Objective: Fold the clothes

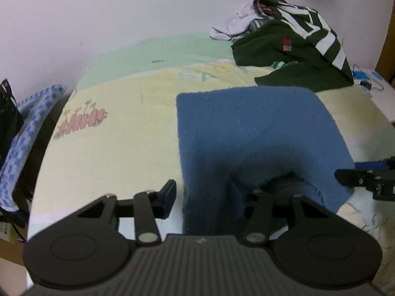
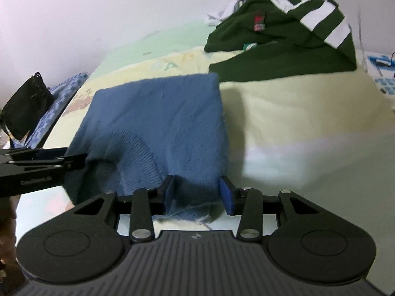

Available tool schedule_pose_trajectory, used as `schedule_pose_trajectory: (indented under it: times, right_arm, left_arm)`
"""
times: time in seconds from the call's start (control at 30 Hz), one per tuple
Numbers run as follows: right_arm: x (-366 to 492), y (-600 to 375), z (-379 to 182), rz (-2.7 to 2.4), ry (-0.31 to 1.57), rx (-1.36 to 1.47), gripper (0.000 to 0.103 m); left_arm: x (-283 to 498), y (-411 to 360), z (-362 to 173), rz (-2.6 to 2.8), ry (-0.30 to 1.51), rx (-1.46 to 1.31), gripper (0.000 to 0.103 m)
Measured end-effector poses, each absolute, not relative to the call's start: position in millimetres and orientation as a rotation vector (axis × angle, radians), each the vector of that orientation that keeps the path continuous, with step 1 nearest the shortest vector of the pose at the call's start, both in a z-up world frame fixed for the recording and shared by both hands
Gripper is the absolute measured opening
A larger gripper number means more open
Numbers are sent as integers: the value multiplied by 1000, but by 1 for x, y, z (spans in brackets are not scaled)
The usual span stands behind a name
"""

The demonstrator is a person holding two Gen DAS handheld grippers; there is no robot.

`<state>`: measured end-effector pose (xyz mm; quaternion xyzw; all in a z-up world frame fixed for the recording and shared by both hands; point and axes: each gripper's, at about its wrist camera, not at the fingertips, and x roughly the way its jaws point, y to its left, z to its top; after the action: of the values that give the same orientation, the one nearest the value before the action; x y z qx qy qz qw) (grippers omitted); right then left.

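Observation:
A blue knit sweater lies folded into a rough square on the yellow-green bed sheet. Its near edge is lifted and rumpled. My left gripper is open at the sweater's near left corner; the cloth drapes over its right finger, and the left finger is bare over the sheet. In the right wrist view the sweater has its near right corner between the fingers of my right gripper, which stands open around the cloth. Each gripper shows in the other's view: the right gripper and the left gripper.
A pile of unfolded clothes, with a dark green garment with white stripes on top, sits at the back right against the white wall. A blue patterned cloth and a black bag lie off the bed's left edge. Small items sit far right.

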<state>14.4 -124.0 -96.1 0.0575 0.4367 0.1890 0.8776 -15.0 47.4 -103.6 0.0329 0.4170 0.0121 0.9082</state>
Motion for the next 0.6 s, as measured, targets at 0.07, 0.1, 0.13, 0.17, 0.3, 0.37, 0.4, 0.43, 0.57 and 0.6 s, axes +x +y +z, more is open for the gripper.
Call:
schedule_pose_trajectory:
  times: [0.07, 0.1, 0.13, 0.17, 0.3, 0.37, 0.4, 0.43, 0.57, 0.6]
  right_arm:
    - [18, -128, -94, 407, 920, 129, 45]
    - [21, -131, -93, 412, 926, 140, 46]
    - [22, -135, -91, 408, 919, 154, 46]
    - [23, -139, -89, 403, 911, 169, 46]
    - [29, -149, -87, 366, 890, 181, 46]
    - [34, -151, -90, 357, 901, 207, 46]
    - [36, -152, -91, 357, 909, 229, 46]
    - [38, -151, -93, 366, 919, 254, 47]
    - [39, -136, -97, 405, 952, 235, 50]
    - [37, -131, -97, 409, 949, 218, 50]
  left_arm:
    - [-14, 46, -104, 32, 861, 88, 61]
    - [-13, 47, -103, 37, 863, 91, 65]
    - [-12, 49, -103, 42, 866, 84, 68]
    - [-11, 51, -103, 47, 870, 75, 70]
    - [-8, 59, -101, 41, 877, 33, 75]
    - [-7, 63, -99, 33, 880, 10, 75]
    - [-6, 65, -98, 29, 881, -1, 75]
    - [-6, 67, -97, 25, 882, -12, 75]
    - [-2, 79, -96, 14, 891, -65, 76]
    - [-2, 81, -95, 16, 891, -68, 76]
